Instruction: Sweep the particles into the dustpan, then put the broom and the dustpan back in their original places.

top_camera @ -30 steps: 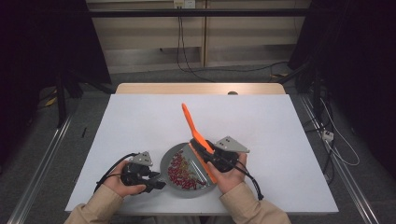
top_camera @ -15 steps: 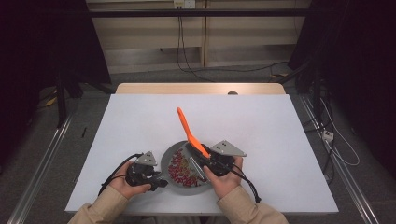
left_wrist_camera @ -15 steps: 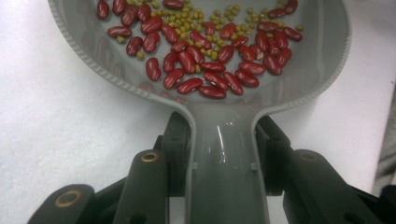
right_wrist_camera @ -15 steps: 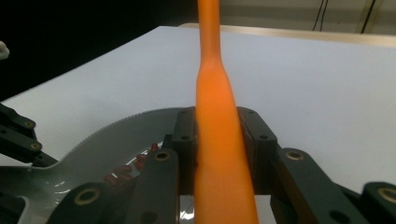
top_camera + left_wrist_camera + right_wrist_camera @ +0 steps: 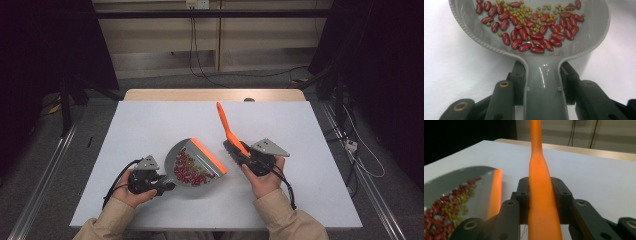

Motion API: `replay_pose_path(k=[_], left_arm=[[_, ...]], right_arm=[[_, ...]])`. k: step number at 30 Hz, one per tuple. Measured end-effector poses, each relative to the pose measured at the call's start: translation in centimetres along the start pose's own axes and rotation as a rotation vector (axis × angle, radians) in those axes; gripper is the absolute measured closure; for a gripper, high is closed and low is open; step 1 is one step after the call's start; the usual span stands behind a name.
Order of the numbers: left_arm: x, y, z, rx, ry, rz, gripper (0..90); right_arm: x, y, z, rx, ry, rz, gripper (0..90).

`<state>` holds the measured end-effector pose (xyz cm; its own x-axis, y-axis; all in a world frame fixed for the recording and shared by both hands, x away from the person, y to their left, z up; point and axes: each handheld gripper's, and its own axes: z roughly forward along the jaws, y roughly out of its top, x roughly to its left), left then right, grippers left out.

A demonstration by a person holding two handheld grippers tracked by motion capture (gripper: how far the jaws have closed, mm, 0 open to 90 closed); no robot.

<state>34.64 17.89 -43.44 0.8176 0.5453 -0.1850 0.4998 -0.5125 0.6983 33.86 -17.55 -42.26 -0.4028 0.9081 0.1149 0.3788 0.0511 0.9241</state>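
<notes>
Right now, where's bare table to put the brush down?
Widest free patch: the far half of the table, beyond the dustpan and left of the brush handle. Also bare: the right strip past the right hand-held gripper. Crowded: the near middle, between dustpan and the left hand-held gripper.

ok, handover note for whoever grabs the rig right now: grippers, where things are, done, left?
Left gripper: shut on the dustpan handle; pan tilted, mouth raised.
Right gripper: shut on the orange brush, held beside the pan, apart from it.
Done: red beans and small green beans are in the pan.
Left, likely: empty the pan, set both tools on the table.
</notes>
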Motion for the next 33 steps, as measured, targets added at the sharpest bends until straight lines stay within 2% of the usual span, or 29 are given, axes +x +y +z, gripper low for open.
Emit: replay_pose_path(k=[2, 6, 8, 10, 15, 16, 18, 19, 23, 24, 26, 33], left_arm=[[0.3, 0.1, -0.2, -0.017, 0.019, -0.018, 63.6], [0.7, 0.1, -0.7, -0.066, 0.089, -0.063, 63.5], [1.1, 0.1, -1.0, -0.085, 0.104, -0.085, 63.5], [1.4, 0.1, -1.3, -0.092, 0.136, -0.096, 63.5], [2.2, -0.2, -1.6, -0.103, 0.17, -0.145, 63.5], [2.3, -0.3, -1.5, -0.118, 0.182, -0.17, 63.5], [2.8, -0.4, -1.6, -0.109, 0.196, -0.193, 63.5], [3.1, -0.6, -1.7, -0.108, 0.223, -0.202, 63.5], [4.1, -1.1, -1.8, -0.078, 0.269, -0.246, 63.5], [4.3, -1.2, -1.8, -0.084, 0.282, -0.27, 63.5], [4.8, -1.3, -1.9, -0.083, 0.31, -0.288, 63.5], [5.6, -1.5, -1.8, -0.072, 0.363, -0.34, 63.5]], right_arm=[[-0.7, -0.1, -0.3, 0.006, -0.014, 0.002, 70.9], [-1.7, -0.5, -0.7, 0.01, -0.025, -0.006, 71.0], [-2.1, -0.7, -0.9, 0.012, -0.032, -0.005, 70.9], [-2.5, -0.7, -1.2, 0.013, -0.038, -0.006, 71.0], [-3.6, -0.7, -1.7, 0.009, -0.064, -0.012, 70.9], [-3.9, -0.8, -1.7, 0.011, -0.064, -0.006, 70.9], [-4.4, -0.8, -1.9, 0.015, -0.077, -0.007, 70.9], [-4.7, -0.8, -1.9, 0.021, -0.085, -0.009, 70.9], [-5.9, -1.1, -2.4, 0.033, -0.116, -0.013, 70.9], [-6.3, -1.2, -2.6, 0.034, -0.121, -0.009, 70.9], [-6.9, -1.3, -2.9, 0.037, -0.14, -0.013, 70.9], [-8.9, -1.6, -4.1, 0.037, -0.188, -0.006, 70.9]])
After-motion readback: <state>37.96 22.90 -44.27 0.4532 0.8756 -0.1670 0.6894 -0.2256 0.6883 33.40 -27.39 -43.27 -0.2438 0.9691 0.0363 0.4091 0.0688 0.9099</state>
